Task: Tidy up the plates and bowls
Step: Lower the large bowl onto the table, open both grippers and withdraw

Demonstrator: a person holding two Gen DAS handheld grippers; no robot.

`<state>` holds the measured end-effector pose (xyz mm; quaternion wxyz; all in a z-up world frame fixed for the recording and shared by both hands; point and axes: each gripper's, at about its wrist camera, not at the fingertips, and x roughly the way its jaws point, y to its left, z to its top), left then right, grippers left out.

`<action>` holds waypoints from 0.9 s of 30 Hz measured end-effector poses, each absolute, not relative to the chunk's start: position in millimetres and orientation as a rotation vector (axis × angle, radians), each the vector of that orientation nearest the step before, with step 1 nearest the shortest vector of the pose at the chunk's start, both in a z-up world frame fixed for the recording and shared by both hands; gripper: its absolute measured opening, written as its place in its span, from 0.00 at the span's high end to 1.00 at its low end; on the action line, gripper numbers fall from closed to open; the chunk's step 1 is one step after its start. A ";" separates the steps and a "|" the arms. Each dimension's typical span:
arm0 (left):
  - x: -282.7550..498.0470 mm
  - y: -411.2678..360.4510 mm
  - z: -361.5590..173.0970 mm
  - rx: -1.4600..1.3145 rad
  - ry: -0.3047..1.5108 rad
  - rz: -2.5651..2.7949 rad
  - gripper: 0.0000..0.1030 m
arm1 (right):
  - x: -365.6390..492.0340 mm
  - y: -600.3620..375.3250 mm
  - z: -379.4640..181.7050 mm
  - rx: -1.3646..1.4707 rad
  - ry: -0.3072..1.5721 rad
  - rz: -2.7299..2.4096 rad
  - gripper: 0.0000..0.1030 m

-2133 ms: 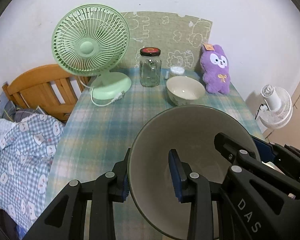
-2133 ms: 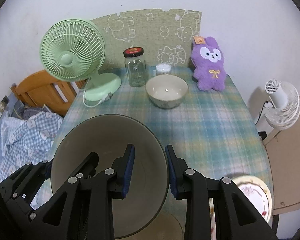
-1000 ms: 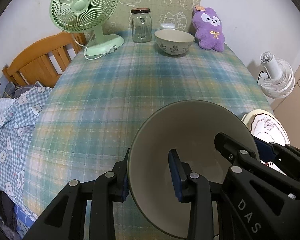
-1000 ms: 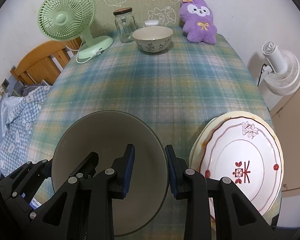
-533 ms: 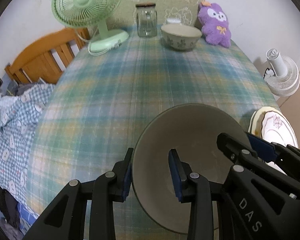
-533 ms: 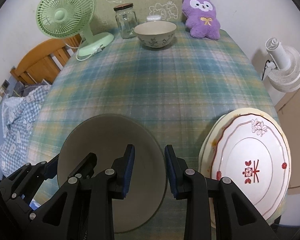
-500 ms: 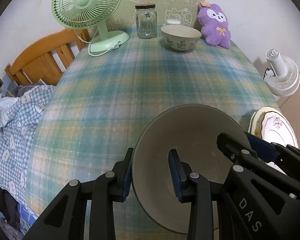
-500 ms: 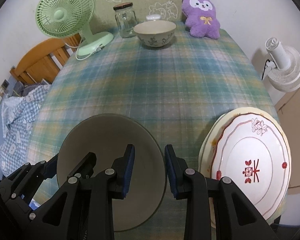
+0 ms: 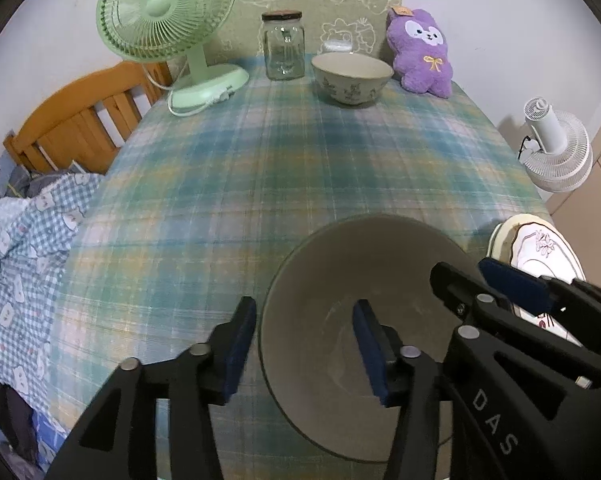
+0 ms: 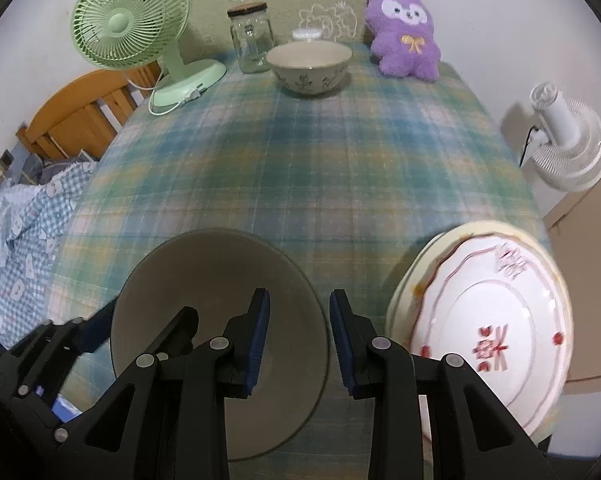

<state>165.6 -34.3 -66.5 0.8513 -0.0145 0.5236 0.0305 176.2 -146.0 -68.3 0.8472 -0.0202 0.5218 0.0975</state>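
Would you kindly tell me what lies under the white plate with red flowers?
A cream plate lies under the white red-flowered plate, only its left rim showing. Anything beneath that is hidden.

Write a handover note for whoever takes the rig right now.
Left tongs: opening, pads either side of the grey bowl rim, not pressing it.
Right tongs: closed on the opposite rim.
Grey bowl: near end of the tablecloth, apparently set down, beside the stacked plates.
Done: plates stacked.
Left: patterned bowl stands alone at the far end by the jar; probably bring the bowls together.
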 end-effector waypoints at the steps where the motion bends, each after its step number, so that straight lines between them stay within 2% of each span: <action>1: 166.0 -33.3 -62.5 -0.038 1.095 0.065 0.42 | 176.5 -147.8 -63.0 -0.038 1.095 0.208 0.58; 2: 166.2 -31.8 -57.2 -0.057 1.090 0.062 0.34 | 176.3 -150.0 -58.7 -0.027 1.090 0.213 0.43; 4: 166.3 -29.0 -45.3 -0.078 1.068 0.063 0.30 | 174.1 -154.1 -43.4 0.000 1.047 0.217 0.30; 5: 166.8 -28.7 -39.5 -0.075 1.056 0.065 0.28 | 172.8 -154.3 -37.0 -0.003 1.030 0.216 0.29; 11: 177.5 -22.5 1.4 -0.069 0.992 0.036 0.21 | 176.2 -152.2 8.6 0.004 0.963 0.207 0.29; 15: 188.8 -16.9 25.7 -0.074 0.957 0.015 0.11 | 184.6 -148.4 37.4 0.014 0.910 0.189 0.29; 27: 236.8 -18.0 70.7 -0.001 0.829 -0.071 0.12 | 223.7 -145.3 90.6 0.011 0.767 0.105 0.29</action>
